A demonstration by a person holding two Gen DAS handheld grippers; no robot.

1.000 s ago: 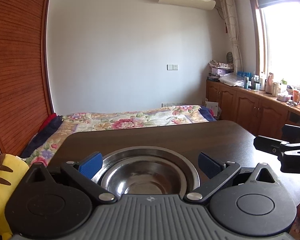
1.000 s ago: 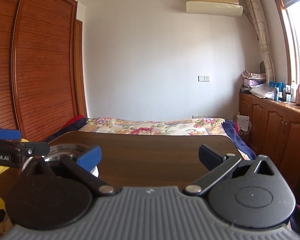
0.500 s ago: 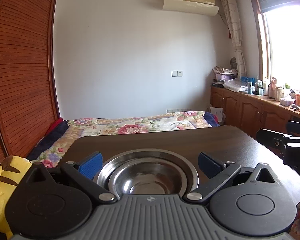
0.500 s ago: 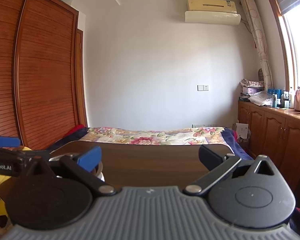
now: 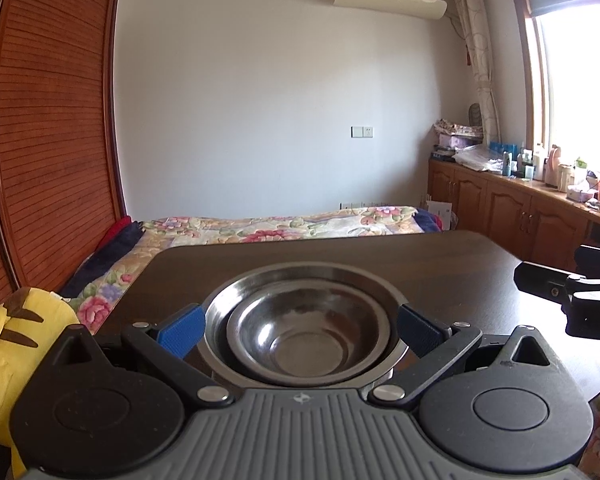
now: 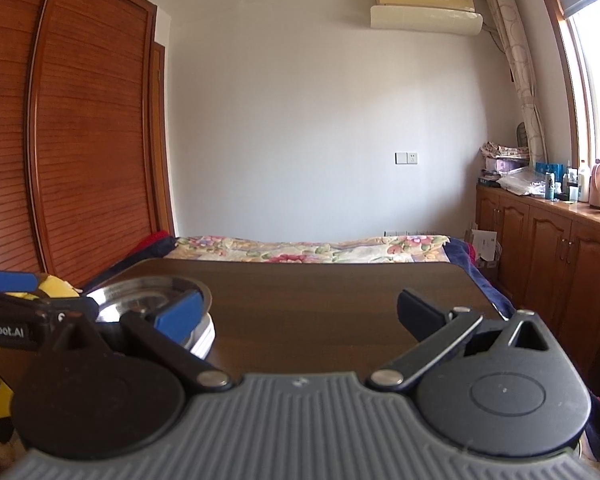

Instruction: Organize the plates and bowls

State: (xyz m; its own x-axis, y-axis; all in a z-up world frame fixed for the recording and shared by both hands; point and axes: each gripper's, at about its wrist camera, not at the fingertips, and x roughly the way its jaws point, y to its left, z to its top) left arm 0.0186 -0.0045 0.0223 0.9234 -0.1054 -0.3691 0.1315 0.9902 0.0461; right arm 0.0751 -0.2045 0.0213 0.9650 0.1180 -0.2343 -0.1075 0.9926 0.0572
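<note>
My left gripper [image 5: 299, 330] has its jaws spread wide, one blue pad on either side of the nested round stainless-steel bowls [image 5: 300, 336], which stand on stacked white plates [image 6: 205, 338] at the near left of the dark brown wooden counter [image 6: 320, 300]; I cannot tell whether the pads touch the rim. My right gripper [image 6: 300, 316] is released, jaws apart over bare counter, well right of the bowls. A yellow plush toy [image 5: 16, 344] sits just left of the counter. A floral-quilted bed [image 5: 276, 228] lies beyond.
</note>
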